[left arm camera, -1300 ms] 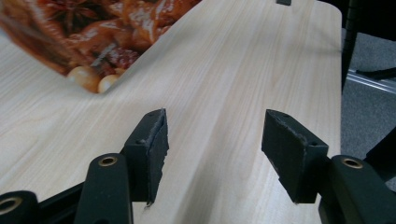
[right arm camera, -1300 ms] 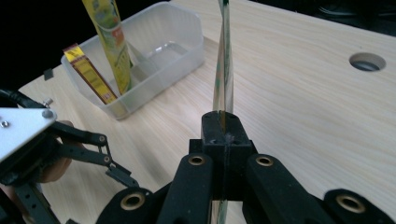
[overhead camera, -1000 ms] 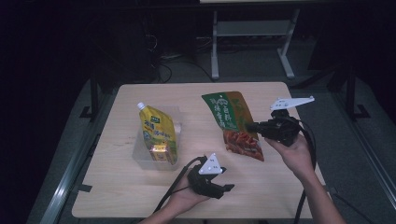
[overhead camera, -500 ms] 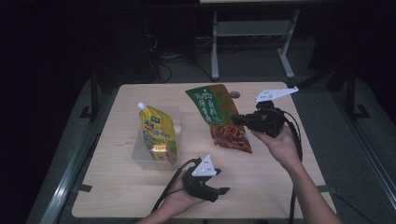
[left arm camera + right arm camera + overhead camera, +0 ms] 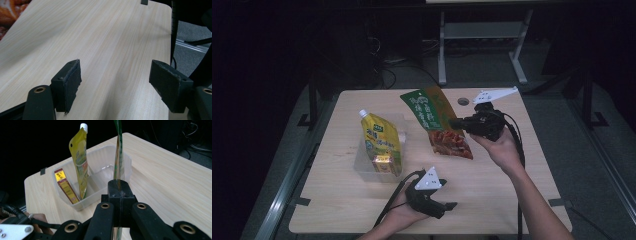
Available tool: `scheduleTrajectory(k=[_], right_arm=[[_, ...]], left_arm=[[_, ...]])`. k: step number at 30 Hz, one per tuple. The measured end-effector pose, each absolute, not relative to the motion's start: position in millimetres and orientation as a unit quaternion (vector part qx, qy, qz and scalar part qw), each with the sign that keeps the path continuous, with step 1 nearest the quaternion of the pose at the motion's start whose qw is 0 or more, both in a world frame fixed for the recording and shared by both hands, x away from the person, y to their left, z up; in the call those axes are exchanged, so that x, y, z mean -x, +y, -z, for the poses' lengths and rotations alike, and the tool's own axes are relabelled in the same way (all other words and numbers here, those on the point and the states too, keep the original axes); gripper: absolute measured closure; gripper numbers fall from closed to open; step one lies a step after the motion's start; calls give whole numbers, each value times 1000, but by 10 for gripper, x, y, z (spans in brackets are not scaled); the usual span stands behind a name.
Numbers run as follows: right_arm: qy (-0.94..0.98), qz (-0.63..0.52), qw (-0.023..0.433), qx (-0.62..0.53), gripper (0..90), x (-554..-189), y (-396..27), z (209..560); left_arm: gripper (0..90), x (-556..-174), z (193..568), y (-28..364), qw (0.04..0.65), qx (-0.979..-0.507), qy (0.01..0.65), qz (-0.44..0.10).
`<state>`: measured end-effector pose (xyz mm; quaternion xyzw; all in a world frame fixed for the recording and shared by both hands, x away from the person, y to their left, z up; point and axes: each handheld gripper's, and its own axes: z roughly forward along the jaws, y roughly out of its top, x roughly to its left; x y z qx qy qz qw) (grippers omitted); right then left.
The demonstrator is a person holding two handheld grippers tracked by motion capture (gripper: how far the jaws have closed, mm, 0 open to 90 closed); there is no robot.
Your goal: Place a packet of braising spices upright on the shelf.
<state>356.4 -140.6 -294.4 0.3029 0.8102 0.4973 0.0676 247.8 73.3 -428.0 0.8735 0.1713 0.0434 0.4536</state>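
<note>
My right gripper (image 5: 459, 122) is shut on one edge of a green and red snack bag (image 5: 437, 122) and holds it above the table's middle. In the right gripper view the bag (image 5: 118, 157) stands edge-on, rising from the shut jaws (image 5: 119, 192). Left of it stands a clear plastic bin (image 5: 362, 167) with a yellow spout pouch (image 5: 379, 140) and a small box (image 5: 384, 162) inside. My left gripper (image 5: 447, 206) lies near the table's front edge; its jaws (image 5: 115, 85) have just been opening and stand open over bare wood with nothing between them.
The wooden table (image 5: 512, 200) has a round cable hole (image 5: 463, 101) near its far edge. A metal stand (image 5: 482, 35) and cables lie on the floor behind. The bin (image 5: 100, 192) has room beside the pouch (image 5: 80, 162).
My right gripper has carried the snack bag leftward across the table, closer to the bin. The left hand has stayed near the front edge.
</note>
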Motion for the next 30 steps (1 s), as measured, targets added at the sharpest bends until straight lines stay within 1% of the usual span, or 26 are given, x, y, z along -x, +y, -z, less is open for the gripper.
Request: scheduleTrajectory(k=[8,30], right_arm=[[810,-505,65,-292,900,-3659,-1260,2886],[811,-521,54,-262,900,-4040,-675,2816]], left_arm=[[239,-2471,4282,752,457,-872,172,-44],[230,-2445,4281,756,461,-871,164,-43]])
